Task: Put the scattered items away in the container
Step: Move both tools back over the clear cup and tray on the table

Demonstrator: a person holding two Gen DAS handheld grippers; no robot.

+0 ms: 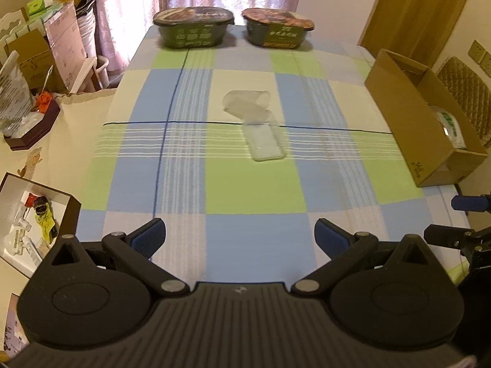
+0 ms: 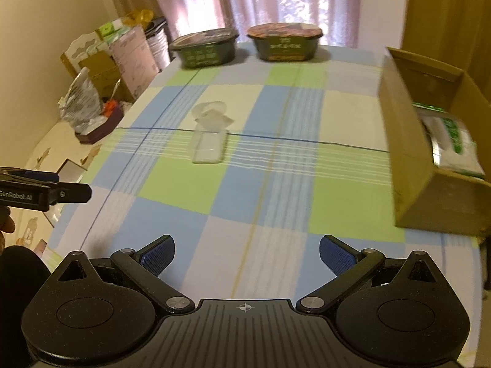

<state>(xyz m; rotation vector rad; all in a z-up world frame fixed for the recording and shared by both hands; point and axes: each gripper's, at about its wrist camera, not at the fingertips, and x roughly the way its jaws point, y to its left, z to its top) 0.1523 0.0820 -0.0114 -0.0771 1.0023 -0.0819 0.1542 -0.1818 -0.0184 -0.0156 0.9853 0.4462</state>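
Left wrist view: three loose items remain on the desk (image 1: pixel 251 190), which is covered by a checked cloth. A clear plastic case (image 1: pixel 266 144) lies flat near the centre, with a crumpled clear wrapper (image 1: pixel 245 101) touching its far end. Two sealed instant-meal bowls stand side by side at the far edge: the left bowl (image 1: pixel 193 30) and the right bowl (image 1: pixel 277 30). The cardboard box (image 1: pixel 408 128) stands open at the right side of the desk, with a green-and-white packet (image 2: pixel 451 141) already inside.

Handling, as a judgement:
- Clear plastic case: light, thin, smooth, probably slippery, and likely to flex. Grip it across its narrow width at mid-length; lying flat, it offers little edge to catch.
- Wrapper: very light and soft; it collapses under any pinch and may drag along with the case.
- Bowls: light for their bulk, with stiff walls and a film lid that dents. Their width appears close to the jaw span, so grip at the rim lip, not across the body.

Left hand-held gripper (image 1: pixel 241 230): jaws spread wide, nothing between them, hovering over the near edge of the desk.

Right hand-held gripper (image 2: pixel 247 250): jaws likewise spread wide and empty, touching nothing. Both are well apart from every item.
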